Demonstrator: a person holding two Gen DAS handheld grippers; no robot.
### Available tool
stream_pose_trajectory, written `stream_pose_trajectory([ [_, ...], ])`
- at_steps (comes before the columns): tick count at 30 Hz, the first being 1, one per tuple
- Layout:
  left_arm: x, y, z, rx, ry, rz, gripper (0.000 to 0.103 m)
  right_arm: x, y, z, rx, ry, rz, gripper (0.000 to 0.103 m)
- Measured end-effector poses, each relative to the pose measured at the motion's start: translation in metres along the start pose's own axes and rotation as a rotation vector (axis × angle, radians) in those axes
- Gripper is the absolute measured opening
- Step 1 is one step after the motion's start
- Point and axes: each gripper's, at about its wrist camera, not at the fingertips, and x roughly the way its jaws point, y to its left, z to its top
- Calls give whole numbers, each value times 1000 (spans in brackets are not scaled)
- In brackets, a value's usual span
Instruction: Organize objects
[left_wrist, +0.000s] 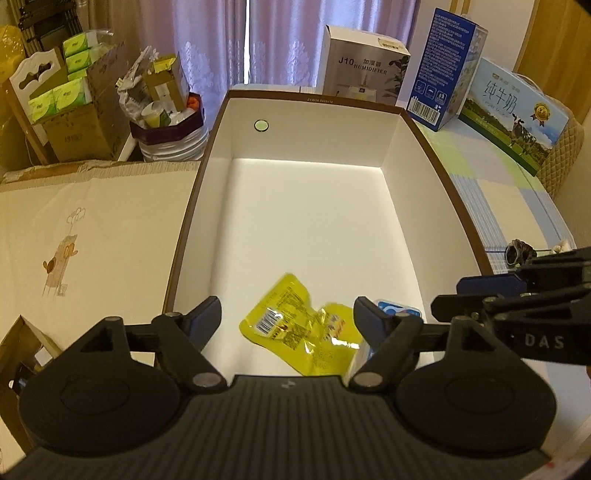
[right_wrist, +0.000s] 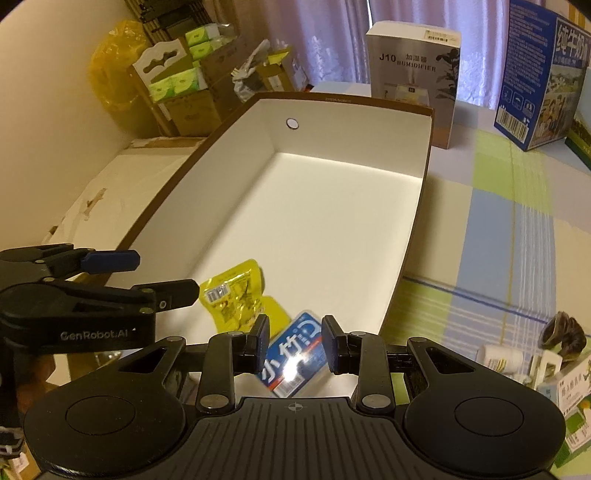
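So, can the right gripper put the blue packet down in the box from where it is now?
Probably yes. The right gripper holds the blue packet above the near end of the white box. The floor beneath looks bare; the yellow pouch lies to one side, and the left gripper is open beside it.

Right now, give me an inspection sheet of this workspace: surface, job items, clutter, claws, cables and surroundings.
Surface: checked tablecloth under a large open white box.
Job's things: yellow packet lies in the box's near end; blue-and-white packet sits between the right claw's pads over the box's near end.
Clutter: small items on the cloth to the right of the box.
Claws: left claw open above the yellow packet, nothing held; right claw shut on the blue-and-white packet.
Cables: nothing seen.
Surroundings: humidifier carton, milk cartons, curtains, stacked cardboard boxes.
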Motion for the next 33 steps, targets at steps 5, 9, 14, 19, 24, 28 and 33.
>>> stream_pose_trajectory([
  [5, -8, -3, -3, -11, 17, -2, 80, -11, 2, -7, 16, -10, 17, 28],
  [9, -12, -7, -5, -13, 27, 1, 80, -21, 0, -12, 36, -21, 24, 28],
  [14, -19, -16, -8, -3, 28, -3, 80, -34, -4, -19, 61, -37, 32, 28],
  [19, -25, -27, -11, 4, 25, 2, 80, -44, -10, -25, 71, -50, 42, 28],
  [24, -34, -39, -16, -5, 16, 20, 80, -58, -19, -34, 70, -58, 62, 28],
  [28, -44, -55, -21, -15, 8, 27, 80, -72, -29, -42, 67, -67, 79, 28],
  [33, -55, -82, -29, -27, 0, 14, 81, -90, -47, -58, 73, -67, 85, 28],
])
